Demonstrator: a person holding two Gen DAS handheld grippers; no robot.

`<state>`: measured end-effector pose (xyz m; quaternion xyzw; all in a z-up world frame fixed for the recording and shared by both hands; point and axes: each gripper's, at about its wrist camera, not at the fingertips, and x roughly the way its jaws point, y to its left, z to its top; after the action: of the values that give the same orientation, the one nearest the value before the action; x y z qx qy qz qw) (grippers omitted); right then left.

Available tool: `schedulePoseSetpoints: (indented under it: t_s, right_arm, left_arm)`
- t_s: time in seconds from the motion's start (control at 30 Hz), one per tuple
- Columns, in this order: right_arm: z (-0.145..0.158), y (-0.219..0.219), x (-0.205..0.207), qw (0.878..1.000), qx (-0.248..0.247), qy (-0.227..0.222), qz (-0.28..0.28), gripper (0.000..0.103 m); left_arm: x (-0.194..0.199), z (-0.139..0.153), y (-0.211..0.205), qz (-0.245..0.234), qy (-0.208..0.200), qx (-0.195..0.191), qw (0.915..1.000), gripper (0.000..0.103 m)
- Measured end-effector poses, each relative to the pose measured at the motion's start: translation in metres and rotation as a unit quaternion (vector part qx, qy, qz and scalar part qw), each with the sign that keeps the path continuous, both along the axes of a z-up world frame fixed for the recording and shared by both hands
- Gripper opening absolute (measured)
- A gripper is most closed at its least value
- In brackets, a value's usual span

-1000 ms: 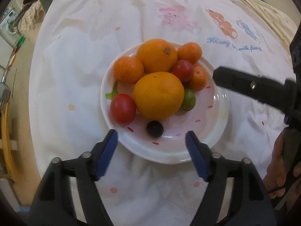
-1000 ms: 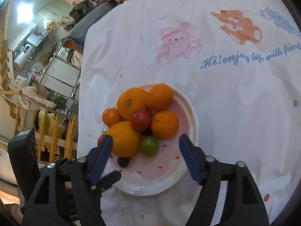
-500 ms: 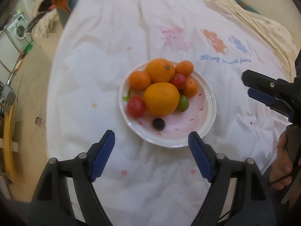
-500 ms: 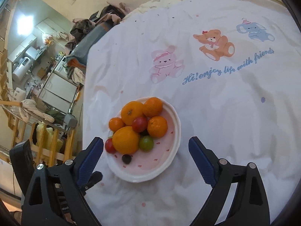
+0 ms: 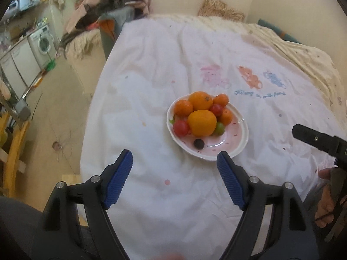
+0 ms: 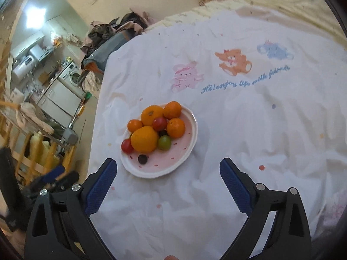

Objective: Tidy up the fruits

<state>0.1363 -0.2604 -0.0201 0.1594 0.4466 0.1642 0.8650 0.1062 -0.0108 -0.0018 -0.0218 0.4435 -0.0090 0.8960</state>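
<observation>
Fruit fills a pink-spotted white plate (image 5: 236, 145) on a wrinkled white bedsheet (image 5: 173, 65) in the left wrist view, beyond the left gripper (image 5: 174, 162), whose blue-padded jaws stand wide apart and hold nothing. A large orange (image 5: 202, 123) sits at the centre of the pile, with a second orange (image 5: 200, 100) behind it and three mandarins around them: one at the left (image 5: 183, 108), one at the far right (image 5: 220, 99) and one at the near right (image 5: 226, 117). A red tomato (image 5: 180, 127) lies at the plate's left side, a second red tomato (image 5: 216, 109) sits among the mandarins, a green tomato (image 5: 219, 128) touches the large orange, and a small dark fruit (image 5: 198, 143) lies alone on the bare near part of the plate. At the right edge, part of the right gripper's black arm (image 5: 314, 139) juts over the sheet, with the person's hand (image 5: 325, 203) below it. A washing machine (image 5: 44, 42) stands far off at left.

From the right wrist view, the right gripper (image 6: 168, 169) is likewise spread wide and empty, just short of the plate (image 6: 190, 145). The same pile shows: large orange (image 6: 144, 139), green tomato (image 6: 164, 143), dark fruit (image 6: 142, 159). Beyond the plate, the sheet (image 6: 260, 130) carries a pink bear print (image 6: 186, 75), an orange bear print (image 6: 233, 61), a blue elephant print (image 6: 274, 51) and blue script.
</observation>
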Motion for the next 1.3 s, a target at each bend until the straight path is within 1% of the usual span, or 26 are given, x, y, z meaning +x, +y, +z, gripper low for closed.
schedulePoseSetpoints:
  t_s: [0.1, 0.17, 0.2, 0.27, 0.3, 0.33, 0.37, 0.47, 0.53, 0.7, 0.8, 1.07, 1.3]
  right_arm:
    - [0.005, 0.006, -0.02, 1.0, -0.014, -0.024, -0.008, 0.098]
    - [0.007, 0.011, -0.029, 0.999, -0.026, -0.034, -0.012, 0.098]
    - [0.008, 0.013, -0.034, 0.999, -0.033, -0.04, -0.017, 0.1]
    - [0.011, 0.016, -0.044, 0.997, -0.046, -0.062, -0.03, 0.103]
    - [0.012, 0.018, -0.049, 0.995, -0.056, -0.073, -0.034, 0.103]
    - [0.012, 0.021, -0.052, 0.994, -0.067, -0.081, -0.034, 0.103]
    - [0.013, 0.023, -0.053, 0.993, -0.07, -0.086, -0.031, 0.103]
    - [0.012, 0.029, -0.056, 0.992, -0.075, -0.095, -0.025, 0.103]
    - [0.013, 0.033, -0.057, 0.991, -0.086, -0.102, -0.02, 0.103]
    - [0.014, 0.042, -0.059, 0.989, -0.101, -0.109, -0.01, 0.103]
    - [0.013, 0.041, -0.057, 0.99, -0.094, -0.103, -0.011, 0.103]
    - [0.012, 0.039, -0.057, 0.99, -0.097, -0.1, -0.015, 0.103]
    - [0.013, 0.039, -0.057, 0.99, -0.099, -0.101, -0.014, 0.103]
  left_arm:
    - [-0.012, 0.005, -0.003, 0.004, -0.022, 0.017, 0.9996, 0.077]
    - [-0.015, 0.008, -0.003, 0.005, -0.034, 0.018, 0.9992, 0.077]
    - [-0.016, 0.009, -0.002, 0.007, -0.04, 0.015, 0.9991, 0.078]
    - [-0.018, 0.011, 0.001, 0.013, -0.048, 0.009, 0.9987, 0.085]
    - [-0.019, 0.012, 0.003, 0.018, -0.051, 0.006, 0.9985, 0.094]
    - [-0.021, 0.013, 0.004, 0.022, -0.055, 0.006, 0.9982, 0.1]
    - [-0.022, 0.014, 0.005, 0.027, -0.06, 0.01, 0.9978, 0.101]
    - [-0.023, 0.013, 0.008, 0.032, -0.06, 0.007, 0.9977, 0.101]
    - [-0.023, 0.01, 0.009, 0.027, -0.051, -0.001, 0.9983, 0.101]
    - [-0.024, 0.005, 0.0, 0.007, -0.039, -0.006, 0.9992, 0.101]
    - [-0.025, 0.005, -0.003, 0.003, -0.04, -0.004, 0.9992, 0.102]
    - [-0.026, 0.005, -0.005, 0.006, -0.042, 0.003, 0.9991, 0.102]
    - [-0.026, 0.006, -0.002, 0.014, -0.044, -0.002, 0.9989, 0.102]
